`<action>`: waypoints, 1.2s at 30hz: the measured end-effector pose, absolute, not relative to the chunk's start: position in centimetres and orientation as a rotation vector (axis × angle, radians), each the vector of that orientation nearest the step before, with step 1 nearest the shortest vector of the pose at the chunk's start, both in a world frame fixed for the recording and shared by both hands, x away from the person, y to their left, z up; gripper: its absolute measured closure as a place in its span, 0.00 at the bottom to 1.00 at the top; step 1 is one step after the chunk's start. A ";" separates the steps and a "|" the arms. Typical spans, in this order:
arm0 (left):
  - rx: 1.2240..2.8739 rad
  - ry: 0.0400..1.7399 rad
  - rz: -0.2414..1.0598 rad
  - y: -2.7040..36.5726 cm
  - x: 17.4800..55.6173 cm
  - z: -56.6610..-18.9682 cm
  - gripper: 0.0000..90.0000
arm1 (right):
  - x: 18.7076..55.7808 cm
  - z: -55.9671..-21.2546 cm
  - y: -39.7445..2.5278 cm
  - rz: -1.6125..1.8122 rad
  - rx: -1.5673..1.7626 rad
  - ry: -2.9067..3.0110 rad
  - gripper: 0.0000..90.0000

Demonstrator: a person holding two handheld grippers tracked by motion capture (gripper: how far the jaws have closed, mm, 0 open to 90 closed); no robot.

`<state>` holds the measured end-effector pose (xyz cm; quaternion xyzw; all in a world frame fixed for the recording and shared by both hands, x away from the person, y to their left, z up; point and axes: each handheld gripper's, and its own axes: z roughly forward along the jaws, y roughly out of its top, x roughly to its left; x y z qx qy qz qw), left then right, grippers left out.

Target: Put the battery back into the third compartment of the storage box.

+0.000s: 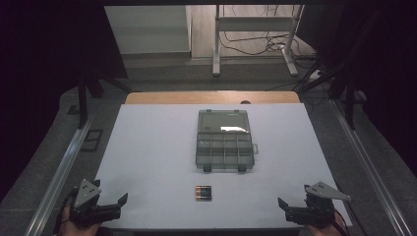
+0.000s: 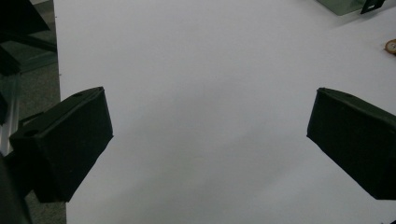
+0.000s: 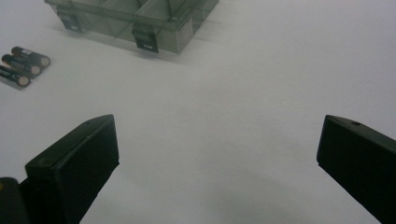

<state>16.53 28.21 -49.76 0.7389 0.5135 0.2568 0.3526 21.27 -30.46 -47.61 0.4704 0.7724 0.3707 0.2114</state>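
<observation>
Nothing begun, by look: organiser box (image 1: pixel 225 141) open, compartments seemingly empty; batteries (image 1: pixel 203 192) loose on desk (image 1: pixel 147 162); left tool (image 1: pixel 109 203), right tool (image 1: pixel 290 210) wide open, empty

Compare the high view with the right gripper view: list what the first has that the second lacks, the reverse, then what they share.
High view alone: both grippers, the left gripper and the right gripper, each with jaws apart at the near table edge; the box's open lid; the floor and a metal frame beyond the table.

Right gripper view alone: the battery ends seen close, and the latches on the box's front wall.

Both: the grey compartment box, the batteries, the white table.
</observation>
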 end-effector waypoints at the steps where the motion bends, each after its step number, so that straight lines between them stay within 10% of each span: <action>1: 1.906 1.332 0.660 28.3 16.5 -49.8 0.01 | 21.3 -47.6 -30.4 1.029 1.305 2.151 0.00; 36: 1.875 1.312 0.569 29.0 16.9 -49.9 0.04 | 22.5 -47.0 -28.2 1.030 1.172 2.278 0.00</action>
